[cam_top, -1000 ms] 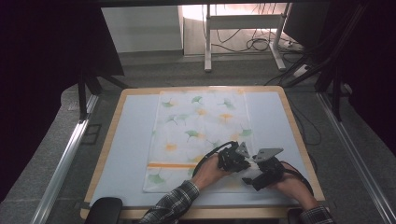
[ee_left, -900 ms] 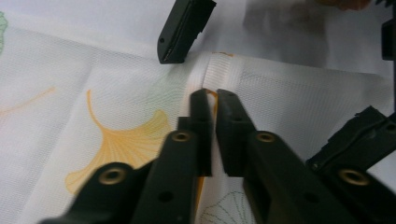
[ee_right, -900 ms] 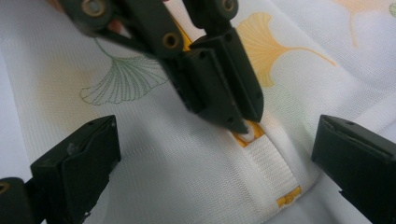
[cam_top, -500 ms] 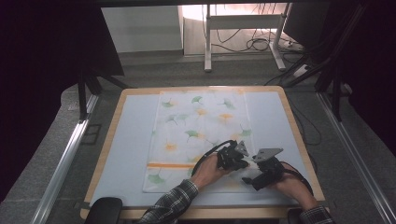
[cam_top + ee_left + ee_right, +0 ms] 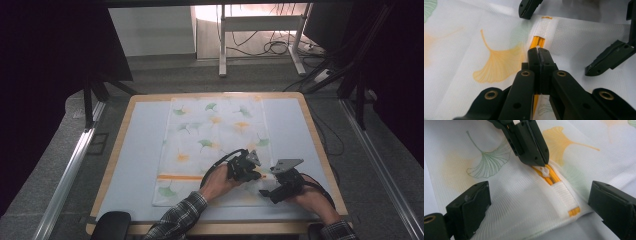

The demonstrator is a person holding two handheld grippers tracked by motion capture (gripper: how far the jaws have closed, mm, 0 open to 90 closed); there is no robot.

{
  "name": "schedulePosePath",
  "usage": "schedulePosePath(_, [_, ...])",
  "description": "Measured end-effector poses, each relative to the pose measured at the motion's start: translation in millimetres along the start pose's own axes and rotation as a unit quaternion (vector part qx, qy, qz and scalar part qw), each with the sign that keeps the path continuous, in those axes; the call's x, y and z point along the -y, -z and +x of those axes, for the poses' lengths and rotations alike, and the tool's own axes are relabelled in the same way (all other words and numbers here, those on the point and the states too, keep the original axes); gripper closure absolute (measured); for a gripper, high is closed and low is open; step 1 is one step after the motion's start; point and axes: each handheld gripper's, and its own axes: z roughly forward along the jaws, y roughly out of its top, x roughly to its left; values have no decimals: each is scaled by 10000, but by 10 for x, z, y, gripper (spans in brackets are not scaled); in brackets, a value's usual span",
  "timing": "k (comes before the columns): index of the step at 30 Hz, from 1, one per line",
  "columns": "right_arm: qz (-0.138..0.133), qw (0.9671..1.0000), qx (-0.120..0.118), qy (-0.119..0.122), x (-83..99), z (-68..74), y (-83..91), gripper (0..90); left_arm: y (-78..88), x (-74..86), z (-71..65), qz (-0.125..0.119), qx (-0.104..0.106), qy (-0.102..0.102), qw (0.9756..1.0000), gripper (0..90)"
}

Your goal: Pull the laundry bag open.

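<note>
- Table (image 5: 125,150): wood rim, pale mat on top; bag (image 5: 215,135) lies flat mid-table, its far edge close to the rim at 12 o'clock, near edge short of the rim at 6.
- Open room: wide bare mat at 9 o'clock of bag, narrower strip at 3 o'clock; both hands work the near-right corner, approx 5 o'clock of bag centre.
- Bag = white mesh w/ green + orange ginkgo-leaf print; orange zip (image 5: 180,177) runs across its near part, 9-to-3.
- Zip end: white fabric tab (image 5: 564,195) covers the zip's last stretch, w/ orange stub (image 5: 574,212) past it, close to bag's edge.
- L gripper (image 5: 539,53): jaws pressed together, clamped on the white zip pull (image 5: 545,171); tips sit right on the orange zip line, tab just beyond at 12 o'clock in the left gripper view.
- In right gripper view the L gripper comes in from 12 o'clock, pull pinched at its tips, orange teeth parted just under it.
- R gripper (image 5: 539,202): jaws wide apart, one each side of the tab (8 and 4 o'clock in its view), holding nothing; can't tell if the tips touch the mesh.
- High view: L gripper (image 5: 245,167) and R gripper (image 5: 282,185) near each other, R at 4 o'clock of L; R hand (image 5: 317,200) close to table's near-right rim.
</note>
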Motion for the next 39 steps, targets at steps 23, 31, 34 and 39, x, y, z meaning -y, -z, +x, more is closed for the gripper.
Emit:
schedulePosePath(23, [-35,10000,25,-29,5,3,1,49,155,129,13,31,-58,9,10000,900])
schedulePosePath(31, [-39,10000,23,-33,6,2,1,50,245,210,22,24,-93,62,9999,900])
schedulePosePath(34, [-40,10000,24,-31,6,2,1,50,277,242,25,21,-102,98,9999,900])
schedulePosePath(39, [-46,10000,27,-35,7,2,1,51,329,289,31,25,-125,131,9998,900])
